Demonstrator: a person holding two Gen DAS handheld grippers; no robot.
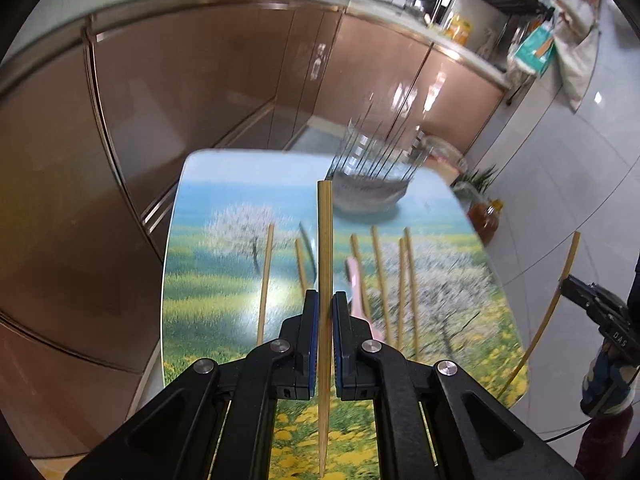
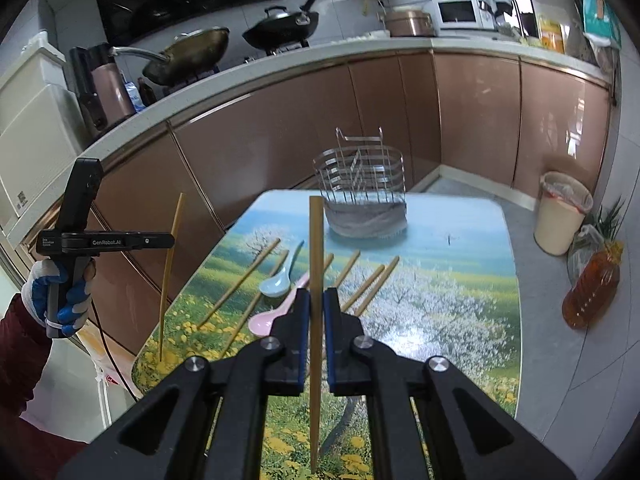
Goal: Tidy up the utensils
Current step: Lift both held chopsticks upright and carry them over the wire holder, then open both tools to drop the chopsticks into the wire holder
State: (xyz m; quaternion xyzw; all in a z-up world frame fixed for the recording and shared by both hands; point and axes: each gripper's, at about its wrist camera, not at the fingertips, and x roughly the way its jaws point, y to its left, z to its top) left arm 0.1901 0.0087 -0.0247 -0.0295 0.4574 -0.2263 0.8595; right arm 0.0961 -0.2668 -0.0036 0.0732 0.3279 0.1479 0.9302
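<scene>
Right wrist view: both grippers (image 2: 316, 300) pinch one chopstick (image 2: 316, 264) each (rack (image 2: 360, 184) far, looks empty); many left.

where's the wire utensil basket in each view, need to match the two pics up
Left wrist view: the wire utensil basket is blurred, upper middle, at the table's far end, just right of the chopstick tip held in the left hand-held gripper.
Right wrist view: sharp, centre, at the table's far end, right of the chopstick tip held in the right hand-held gripper.
Shared landmark: the pink spoon on the flower-print table.
</scene>
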